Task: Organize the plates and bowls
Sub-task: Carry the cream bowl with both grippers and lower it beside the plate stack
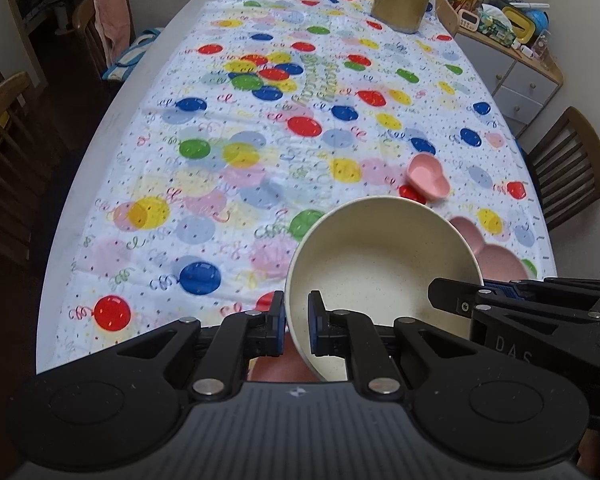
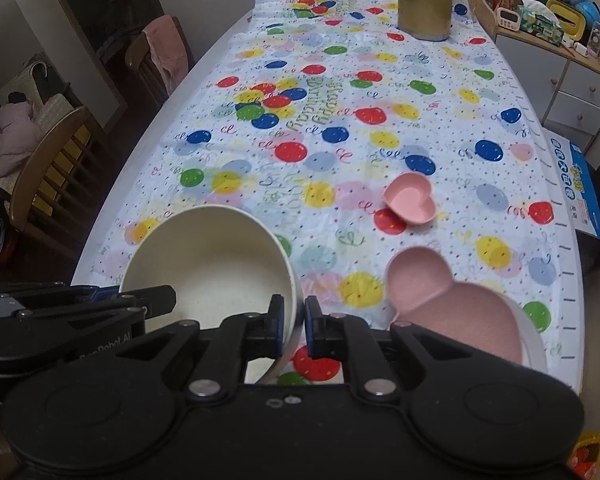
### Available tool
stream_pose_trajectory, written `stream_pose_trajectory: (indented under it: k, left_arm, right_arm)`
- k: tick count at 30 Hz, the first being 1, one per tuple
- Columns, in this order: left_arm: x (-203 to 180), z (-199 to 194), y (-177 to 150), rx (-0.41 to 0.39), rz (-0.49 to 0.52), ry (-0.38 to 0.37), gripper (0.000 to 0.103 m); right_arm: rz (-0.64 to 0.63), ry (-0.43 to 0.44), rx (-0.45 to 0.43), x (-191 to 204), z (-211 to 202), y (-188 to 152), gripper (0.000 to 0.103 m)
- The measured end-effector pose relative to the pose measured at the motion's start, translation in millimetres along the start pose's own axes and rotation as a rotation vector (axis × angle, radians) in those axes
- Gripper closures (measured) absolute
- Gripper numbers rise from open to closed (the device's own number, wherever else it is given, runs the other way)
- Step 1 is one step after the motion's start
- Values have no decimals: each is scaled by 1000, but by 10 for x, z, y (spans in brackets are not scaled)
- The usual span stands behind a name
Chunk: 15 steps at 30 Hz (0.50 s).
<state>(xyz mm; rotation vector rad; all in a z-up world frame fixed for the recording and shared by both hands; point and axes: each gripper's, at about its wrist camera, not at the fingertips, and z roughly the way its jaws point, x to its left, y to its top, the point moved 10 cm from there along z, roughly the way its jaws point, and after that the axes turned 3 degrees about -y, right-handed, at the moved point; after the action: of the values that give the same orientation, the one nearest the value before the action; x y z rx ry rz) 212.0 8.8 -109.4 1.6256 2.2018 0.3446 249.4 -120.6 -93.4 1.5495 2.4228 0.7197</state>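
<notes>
A cream bowl (image 1: 380, 264) is held tilted above the near end of the table, gripped on opposite rims. My left gripper (image 1: 296, 328) is shut on its left rim. My right gripper (image 2: 292, 332) is shut on its right rim; the bowl also shows in the right wrist view (image 2: 216, 264). A pink divided plate (image 2: 456, 304) rests in a white bowl (image 2: 534, 336) at the near right. A small pink heart-shaped dish (image 2: 410, 198) sits on the cloth beyond it, also in the left wrist view (image 1: 426, 176).
The table carries a balloon-print cloth (image 1: 240, 160). A gold jug (image 2: 424, 0) stands at the far end. Wooden chairs (image 1: 4, 152) line the left side, another chair (image 1: 568, 164) the right. A cluttered cabinet (image 2: 560, 40) stands at the far right.
</notes>
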Motion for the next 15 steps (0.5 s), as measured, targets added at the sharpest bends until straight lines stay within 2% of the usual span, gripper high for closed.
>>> stream_pose_trajectory:
  k: [6,15]
  left_arm:
    - [184,107,-256,46,23,-21,93]
    - [263,295,-556,104,63,-39,93]
  right_arm:
    - [23,-6,37,212,130,-230,94]
    - [78,-40,90,308,320,-589,94]
